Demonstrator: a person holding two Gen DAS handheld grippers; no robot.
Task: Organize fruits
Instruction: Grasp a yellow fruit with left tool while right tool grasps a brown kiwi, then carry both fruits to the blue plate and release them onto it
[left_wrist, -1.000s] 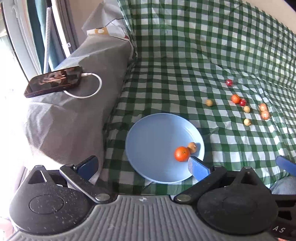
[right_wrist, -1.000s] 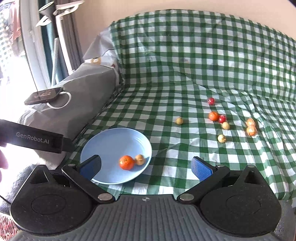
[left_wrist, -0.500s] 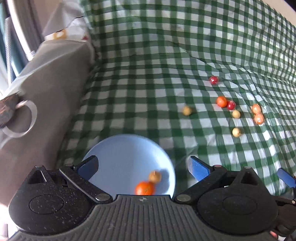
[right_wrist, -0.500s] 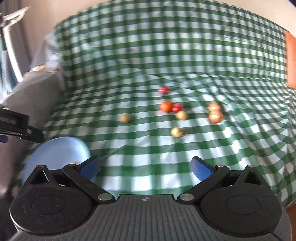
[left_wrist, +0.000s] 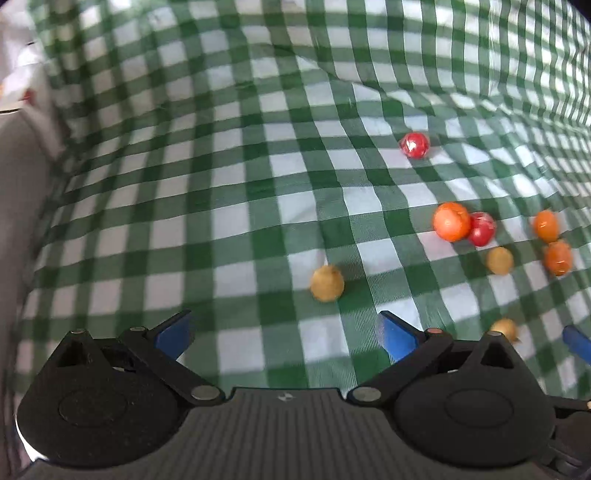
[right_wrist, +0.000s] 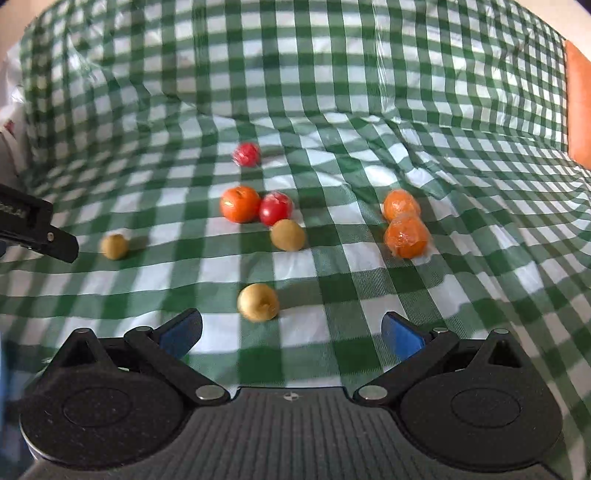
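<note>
Several small fruits lie loose on the green-checked cloth. In the right wrist view a yellow-brown fruit sits just ahead of my open right gripper, slightly left of its middle. Beyond it lie another tan fruit, an orange one touching a red one, a lone red one and two wrapped orange fruits. My left gripper is open and empty, with a tan fruit just ahead of it. The blue plate is out of view.
The left gripper's black body reaches in at the left edge of the right wrist view. A grey cushion borders the cloth on the left. An orange cushion edge shows at far right. The cloth is wrinkled behind the fruits.
Both grippers have moved right and forward, away from the blue plate, which has left both views. The loose fruits now appear much closer. Both stay open.
</note>
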